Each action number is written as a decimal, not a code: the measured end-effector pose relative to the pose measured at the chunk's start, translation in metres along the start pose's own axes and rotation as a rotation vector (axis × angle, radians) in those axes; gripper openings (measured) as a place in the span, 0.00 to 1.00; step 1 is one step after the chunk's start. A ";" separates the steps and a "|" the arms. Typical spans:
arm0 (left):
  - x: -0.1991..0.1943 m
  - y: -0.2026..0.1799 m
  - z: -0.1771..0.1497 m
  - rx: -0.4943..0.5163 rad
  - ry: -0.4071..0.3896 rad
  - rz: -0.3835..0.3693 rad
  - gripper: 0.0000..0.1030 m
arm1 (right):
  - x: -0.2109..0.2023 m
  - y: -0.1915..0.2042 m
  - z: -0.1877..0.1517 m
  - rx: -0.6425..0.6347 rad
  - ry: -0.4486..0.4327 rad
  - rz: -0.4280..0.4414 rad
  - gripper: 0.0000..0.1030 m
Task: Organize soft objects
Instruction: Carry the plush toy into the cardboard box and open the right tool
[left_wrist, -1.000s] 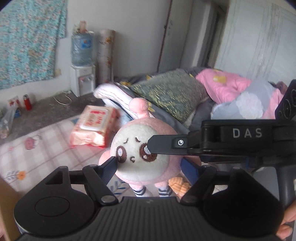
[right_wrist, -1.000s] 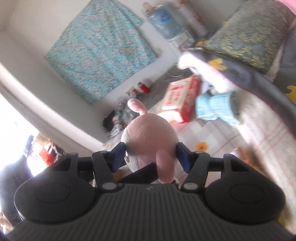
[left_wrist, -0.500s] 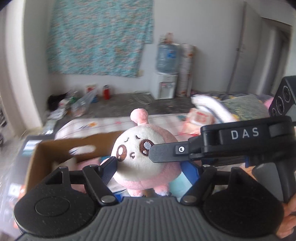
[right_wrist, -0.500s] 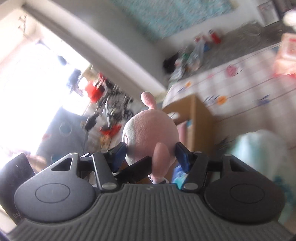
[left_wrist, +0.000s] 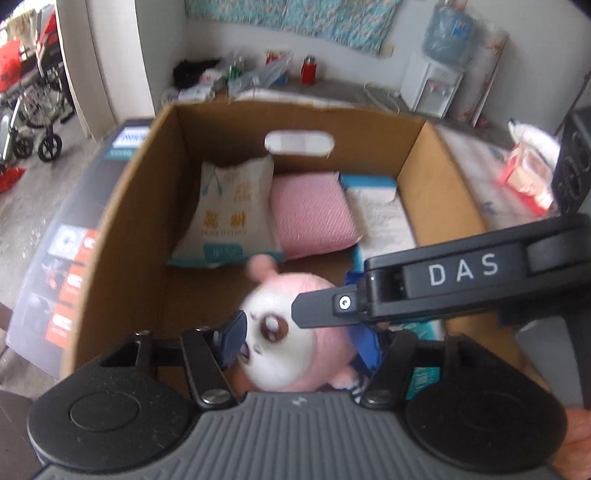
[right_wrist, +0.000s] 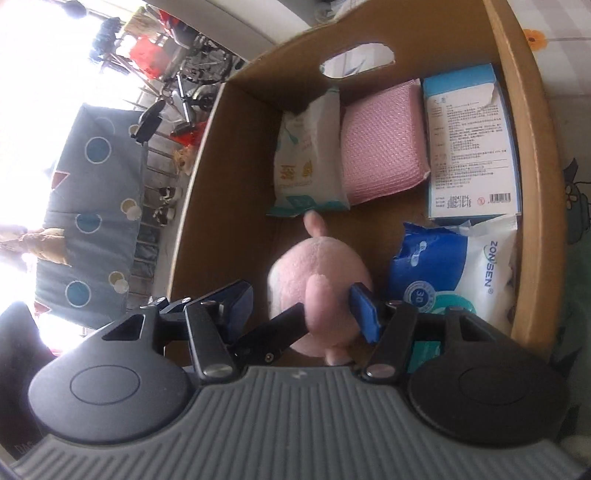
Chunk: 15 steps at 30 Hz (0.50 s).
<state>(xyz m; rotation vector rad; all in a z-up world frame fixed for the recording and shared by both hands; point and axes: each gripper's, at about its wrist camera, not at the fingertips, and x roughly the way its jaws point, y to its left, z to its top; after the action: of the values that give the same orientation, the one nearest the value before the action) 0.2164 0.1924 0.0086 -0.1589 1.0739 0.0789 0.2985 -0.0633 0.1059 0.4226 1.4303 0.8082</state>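
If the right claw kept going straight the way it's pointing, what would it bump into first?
Probably the bare floor of the cardboard box, ahead of the pink plush toy sitting between the right claw pads. The white tissue pack lies farther on; depth is hard to judge.

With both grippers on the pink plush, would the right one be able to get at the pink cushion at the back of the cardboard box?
Probably not yet: the right gripper is occupied by the pink plush, which also sits between it and the pink cushion. The box is open on top.
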 end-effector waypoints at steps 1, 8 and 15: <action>0.006 0.003 0.000 -0.013 0.004 0.000 0.72 | 0.006 0.001 0.002 -0.011 0.006 -0.003 0.56; 0.007 -0.005 0.002 -0.010 -0.003 -0.006 0.73 | -0.002 0.007 0.009 -0.087 -0.067 -0.087 0.55; -0.007 0.001 -0.005 -0.018 0.011 -0.068 0.82 | -0.008 0.006 0.031 -0.095 -0.085 -0.060 0.56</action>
<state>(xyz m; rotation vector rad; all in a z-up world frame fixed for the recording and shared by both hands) 0.2084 0.1924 0.0117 -0.2119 1.0778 0.0260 0.3277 -0.0589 0.1196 0.3359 1.3146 0.7974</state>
